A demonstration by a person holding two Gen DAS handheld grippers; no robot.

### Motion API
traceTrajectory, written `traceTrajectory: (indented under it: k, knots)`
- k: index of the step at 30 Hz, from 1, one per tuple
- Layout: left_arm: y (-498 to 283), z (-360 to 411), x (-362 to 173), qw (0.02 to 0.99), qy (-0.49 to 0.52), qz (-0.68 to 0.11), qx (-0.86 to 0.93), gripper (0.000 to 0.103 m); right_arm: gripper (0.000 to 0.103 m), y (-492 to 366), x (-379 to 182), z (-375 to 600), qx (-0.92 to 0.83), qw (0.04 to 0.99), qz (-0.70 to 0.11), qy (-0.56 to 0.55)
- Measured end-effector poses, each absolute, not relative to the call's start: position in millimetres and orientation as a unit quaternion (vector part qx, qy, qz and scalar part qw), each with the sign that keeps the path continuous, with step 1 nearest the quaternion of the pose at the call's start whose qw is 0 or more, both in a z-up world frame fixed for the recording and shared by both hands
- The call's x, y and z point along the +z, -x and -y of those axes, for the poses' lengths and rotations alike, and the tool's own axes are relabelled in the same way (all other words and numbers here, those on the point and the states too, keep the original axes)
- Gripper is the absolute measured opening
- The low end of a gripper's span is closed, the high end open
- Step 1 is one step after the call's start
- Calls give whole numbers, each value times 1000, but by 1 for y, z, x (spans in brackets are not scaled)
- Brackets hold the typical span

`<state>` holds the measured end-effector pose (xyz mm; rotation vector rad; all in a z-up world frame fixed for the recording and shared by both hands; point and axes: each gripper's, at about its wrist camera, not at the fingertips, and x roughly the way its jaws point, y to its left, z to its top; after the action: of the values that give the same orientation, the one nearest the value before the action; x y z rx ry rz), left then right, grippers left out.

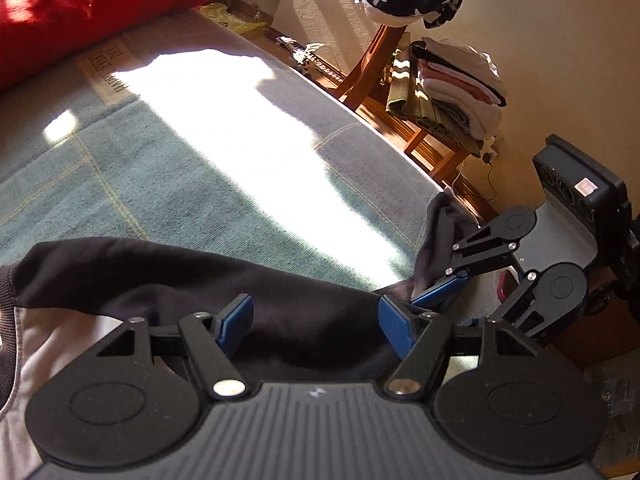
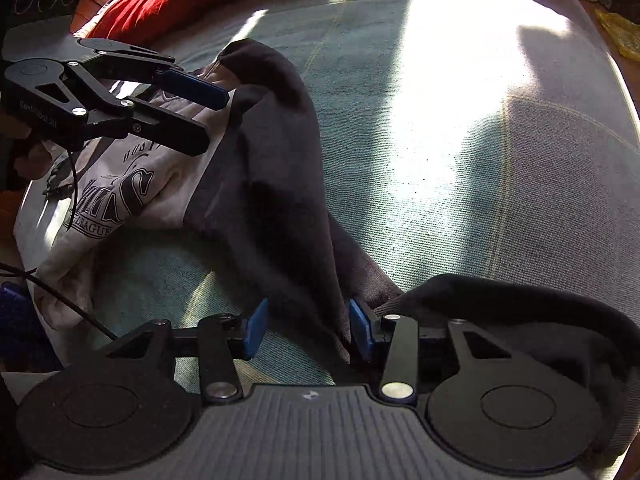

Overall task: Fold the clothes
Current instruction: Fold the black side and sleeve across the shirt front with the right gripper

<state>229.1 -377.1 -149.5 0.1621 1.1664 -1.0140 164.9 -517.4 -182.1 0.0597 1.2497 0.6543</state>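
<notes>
On bed [image 2: 440, 168], near edge: sweatshirt [image 2: 132, 184], pale printed body, dark soft sleeve [image 2: 280, 184], crumpled.
Left hand-held gripper [image 1: 316, 326]: jaws wide, over dark cloth, no grip.
Right hand-held gripper [image 2: 306, 330]: jaws half apart, sleeve fold between, pads not pressing.
Step, judged: spreading garment flat. Next: regrip sleeve end, draw straight.
Bedcover: coarse blue-green weave.

Right gripper [image 2: 306, 330] jaws parted, dark sleeve [image 2: 280, 200] lying between them on the green blanket [image 2: 400, 160]. Left gripper [image 2: 208, 116], far left, above the printed white shirt [image 2: 116, 196].
</notes>
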Motion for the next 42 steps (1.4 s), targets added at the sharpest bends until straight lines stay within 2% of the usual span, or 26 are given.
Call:
traceTrajectory:
  k: [5,6,7,9,17,18,20,25,34,39,42]
  knots:
    - [-216,385,-180,685,-104,-558,-456,70,47,-174,-154,537,274,807,-523,-5]
    - [-212,381,-185,682,-109,-565,-451,70,44,-179,-152,542,269,814,-514,-5]
    - [-209,377,-189,678,-115,-573,-446,70,33,-187,-154,544,265,817,-512,4]
    - [-203,368,-197,672,-122,-584,-439,70,24,-198,-162,541,269,813,-516,26]
    - [-209,350,-199,669,-99,-590,-441,71,26,-186,-201,501,328,758,-555,97]
    - [-209,350,-199,671,-98,-589,-440,71,24,-184,-200,499,327,758,-554,104]
    - [-208,350,-198,673,-98,-587,-439,71,9,-180,-196,494,330,757,-548,132]
    - [-206,350,-192,679,-100,-583,-435,71,3,-190,-175,496,293,785,-515,182]
    - [-216,341,-184,696,-90,-580,-413,71,4,-222,-181,525,193,809,-515,205]
    - [-222,337,-180,707,-74,-577,-403,71,25,-233,-177,529,233,825,-503,114]
    - [-224,335,-181,710,-68,-578,-397,71,29,-247,-190,518,257,819,-506,86]
